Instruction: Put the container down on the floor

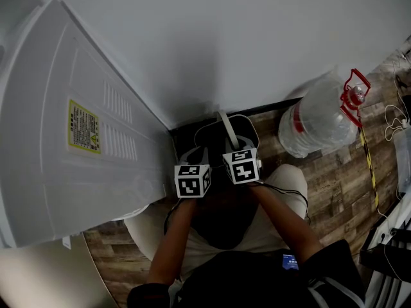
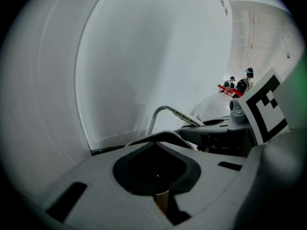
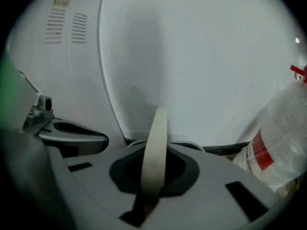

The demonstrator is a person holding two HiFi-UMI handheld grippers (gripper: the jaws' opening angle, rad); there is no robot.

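The container (image 1: 247, 126) sits low in the wall corner, between a white appliance (image 1: 77, 140) and a bottle (image 1: 318, 117). The right gripper (image 3: 144, 202) has its fingers clenched on the handle (image 3: 154, 152). The left gripper (image 2: 163, 202) has its fingers pressed together.

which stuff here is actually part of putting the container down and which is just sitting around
Part of the job:
- container
- its handle, clamped in the right gripper
- left gripper, at the container's left side
- floor

Just lying about:
- water bottle with a red carrier
- white appliance
- cables
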